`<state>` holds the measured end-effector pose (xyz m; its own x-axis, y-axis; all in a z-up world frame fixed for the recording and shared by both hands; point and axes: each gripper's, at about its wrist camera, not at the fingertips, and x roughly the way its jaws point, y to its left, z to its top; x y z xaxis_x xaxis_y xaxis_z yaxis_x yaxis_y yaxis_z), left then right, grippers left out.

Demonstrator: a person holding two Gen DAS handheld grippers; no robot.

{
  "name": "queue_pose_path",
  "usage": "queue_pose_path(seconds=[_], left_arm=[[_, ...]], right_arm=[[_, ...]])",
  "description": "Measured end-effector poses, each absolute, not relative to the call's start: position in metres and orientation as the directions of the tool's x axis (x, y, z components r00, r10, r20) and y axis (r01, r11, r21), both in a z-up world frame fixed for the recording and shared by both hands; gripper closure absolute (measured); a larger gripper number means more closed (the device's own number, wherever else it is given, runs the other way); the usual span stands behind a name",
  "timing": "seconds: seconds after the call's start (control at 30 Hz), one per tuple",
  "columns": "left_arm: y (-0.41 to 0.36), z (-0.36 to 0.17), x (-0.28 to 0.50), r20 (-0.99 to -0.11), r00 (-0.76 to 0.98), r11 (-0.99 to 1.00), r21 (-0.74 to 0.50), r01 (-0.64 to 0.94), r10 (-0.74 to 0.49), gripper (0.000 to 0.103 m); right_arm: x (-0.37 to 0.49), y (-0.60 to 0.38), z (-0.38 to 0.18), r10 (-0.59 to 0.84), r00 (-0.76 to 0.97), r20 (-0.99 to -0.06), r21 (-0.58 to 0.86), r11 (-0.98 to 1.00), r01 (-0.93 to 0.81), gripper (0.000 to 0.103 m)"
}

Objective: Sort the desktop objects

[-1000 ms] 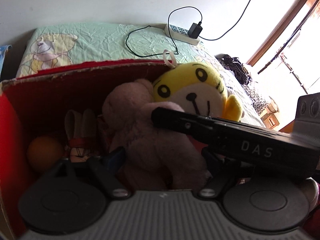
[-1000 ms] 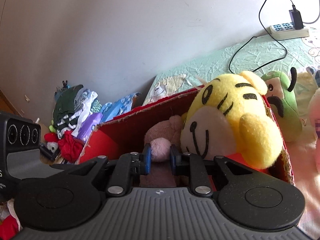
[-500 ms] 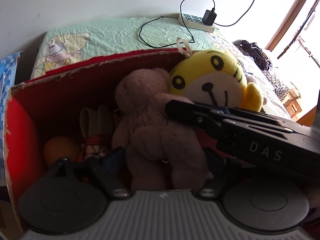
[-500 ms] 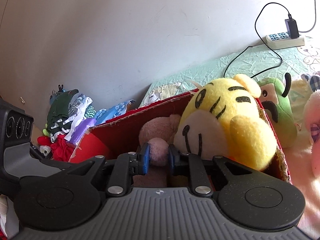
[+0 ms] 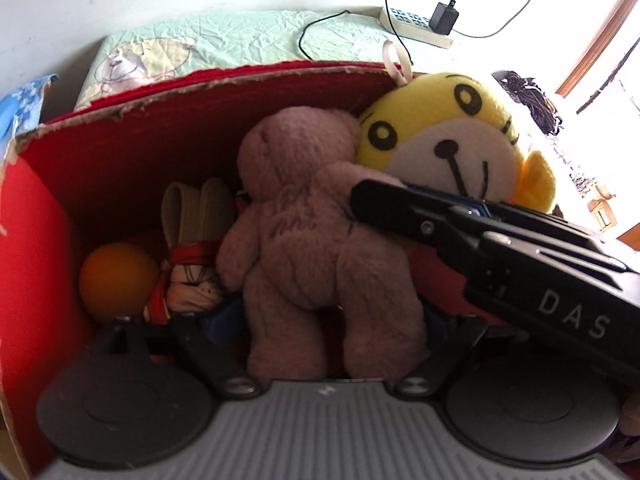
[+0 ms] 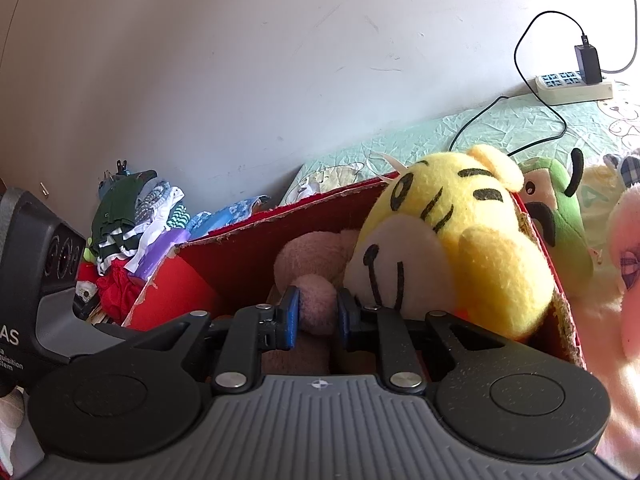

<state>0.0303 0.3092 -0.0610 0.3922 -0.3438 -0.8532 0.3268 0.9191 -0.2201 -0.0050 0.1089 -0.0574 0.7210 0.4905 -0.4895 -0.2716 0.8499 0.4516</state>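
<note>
Right claw (image 6: 314,316) clamps pink bear (image 5: 316,232) arm; left claw (image 5: 324,320) spread beside bear legs.

Fuzzy plush pink bear (image 5: 312,220), rough-edged cardboard red box (image 5: 132,152), smooth matt orange ball (image 5: 118,278).

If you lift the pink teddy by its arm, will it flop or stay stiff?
Probably flop: the pink teddy looks soft and fuzzy, and its arm bulges between the right gripper pads. It likely weighs little for its size, like stuffed plush. It may snag rather than slip, since it is wedged against the yellow tiger toy inside the red box.
</note>
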Motion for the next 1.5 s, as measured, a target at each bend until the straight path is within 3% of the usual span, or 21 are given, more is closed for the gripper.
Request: queue_pose_path(seconds=[1.5], left_arm=[[0.289, -0.058, 0.019, -0.828, 0.502, 0.919, -0.041, 0.392, -0.251, 0.015]], right_arm=[[-0.020, 0.105, -0.052, 0.450, 0.703, -0.550, 0.412, 0.879, -0.240, 0.080]])
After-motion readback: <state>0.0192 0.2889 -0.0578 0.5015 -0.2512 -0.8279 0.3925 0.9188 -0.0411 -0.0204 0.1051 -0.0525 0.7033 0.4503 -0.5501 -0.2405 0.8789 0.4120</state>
